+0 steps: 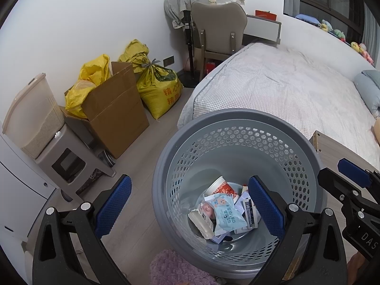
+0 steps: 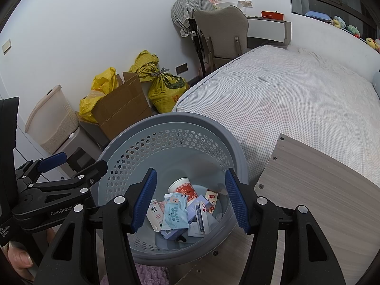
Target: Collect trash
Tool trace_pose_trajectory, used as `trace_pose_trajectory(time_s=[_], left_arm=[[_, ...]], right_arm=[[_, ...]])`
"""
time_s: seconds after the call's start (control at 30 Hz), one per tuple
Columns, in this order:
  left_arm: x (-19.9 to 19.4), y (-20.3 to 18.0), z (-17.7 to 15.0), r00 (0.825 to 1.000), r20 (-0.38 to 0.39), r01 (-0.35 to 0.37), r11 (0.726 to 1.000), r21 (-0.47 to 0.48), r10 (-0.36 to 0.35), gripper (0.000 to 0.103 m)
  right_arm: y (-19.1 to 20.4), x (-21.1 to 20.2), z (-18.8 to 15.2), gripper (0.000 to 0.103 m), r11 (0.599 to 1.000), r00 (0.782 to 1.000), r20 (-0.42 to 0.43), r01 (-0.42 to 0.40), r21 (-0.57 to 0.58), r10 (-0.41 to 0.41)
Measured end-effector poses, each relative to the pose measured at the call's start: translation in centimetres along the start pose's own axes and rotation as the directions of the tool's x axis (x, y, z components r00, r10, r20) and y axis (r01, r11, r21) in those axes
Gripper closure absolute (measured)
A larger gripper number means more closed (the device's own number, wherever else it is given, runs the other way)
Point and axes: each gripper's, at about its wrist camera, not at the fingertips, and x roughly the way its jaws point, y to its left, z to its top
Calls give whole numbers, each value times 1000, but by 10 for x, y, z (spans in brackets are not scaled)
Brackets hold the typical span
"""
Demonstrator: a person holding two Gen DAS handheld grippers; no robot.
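A grey perforated waste bin [image 1: 237, 116] [image 2: 190, 116] stands on the floor beside the bed. At its bottom lie a red-and-white paper cup [image 1: 220, 185] [image 2: 182, 185], a light blue wipes packet [image 1: 225, 211] [image 2: 174, 211] and several small boxes and wrappers. My left gripper [image 1: 190, 209] hangs open over the bin's left side, one blue pad outside the rim and one over the inside. My right gripper [image 2: 191, 201] is open above the bin's mouth with nothing between its pads. Each view shows part of the other gripper at its edge.
A bed [image 1: 285, 83] with a checked cover fills the right. A wooden board [image 2: 320, 178] lies by the bin. Along the wall stand a cardboard box [image 1: 114, 109], yellow sacks [image 1: 159, 90], a grain container [image 1: 33, 114] on a stool, and a chair [image 1: 218, 26]. A purple rug [image 1: 173, 268] lies near.
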Motion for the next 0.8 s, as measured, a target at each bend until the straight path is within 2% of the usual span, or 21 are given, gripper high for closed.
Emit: trace_pose_trajectory(time_s=[0.8], left_arm=[[1,-2,-1,1000,3,6,1000,-1,-6,6]], right_arm=[[4,-1,-1,45,1000,1000,-2,-1,-2,1]])
